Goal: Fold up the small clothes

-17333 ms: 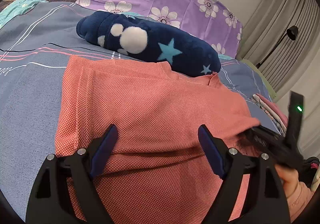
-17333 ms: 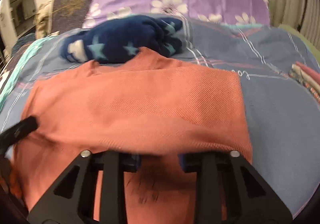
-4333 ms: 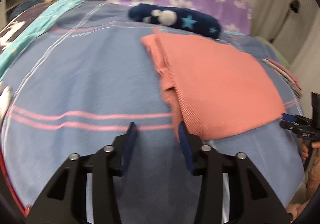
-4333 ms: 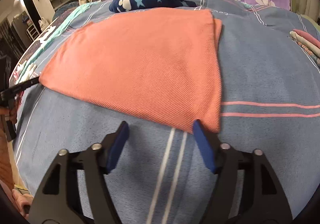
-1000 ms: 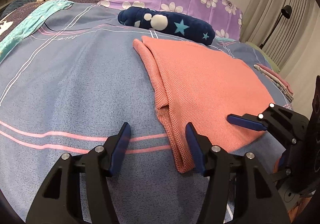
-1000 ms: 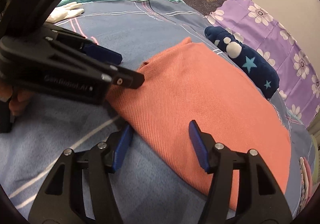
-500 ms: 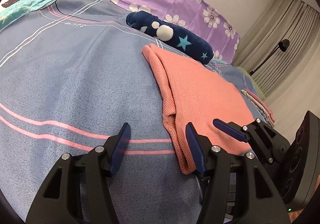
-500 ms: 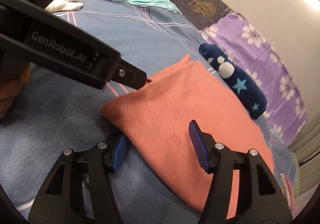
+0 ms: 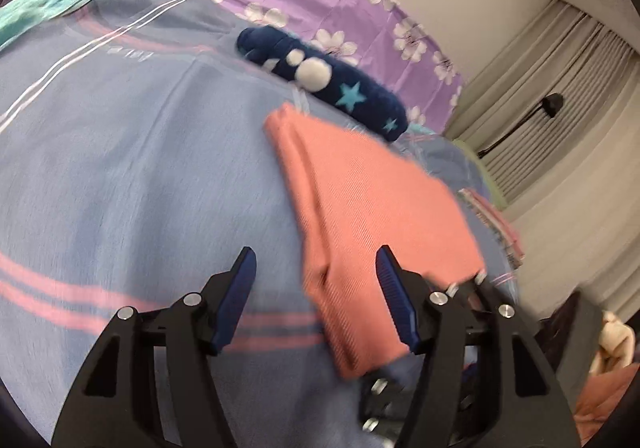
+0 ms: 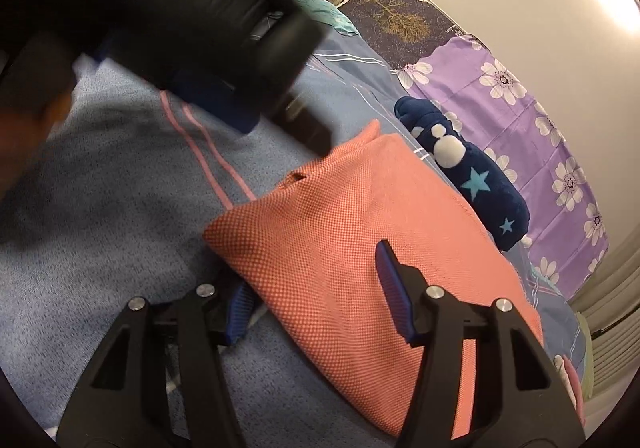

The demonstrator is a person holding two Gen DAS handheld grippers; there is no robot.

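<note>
A folded salmon-pink garment [image 9: 372, 208] lies flat on the blue bedspread [image 9: 120, 168]. It also shows in the right wrist view [image 10: 360, 248]. My left gripper [image 9: 316, 288] is open, with the garment's near left edge between its fingers. My right gripper [image 10: 316, 280] is open around the garment's near corner, its left finger partly under the cloth edge. The left gripper's black body [image 10: 180, 8] fills the top left of the right wrist view, blurred.
A navy plush item with stars and white dots [image 9: 320, 84] lies behind the garment, in front of a purple floral pillow [image 9: 340, 8]. A small stack of folded clothes [image 9: 492, 220] sits at the bed's right edge. Curtains [image 9: 560, 128] hang beyond.
My left gripper has swung right and closer over the garment's near edge. My right gripper has pushed in at the garment's corner, and the left tool now crosses high in its view.
</note>
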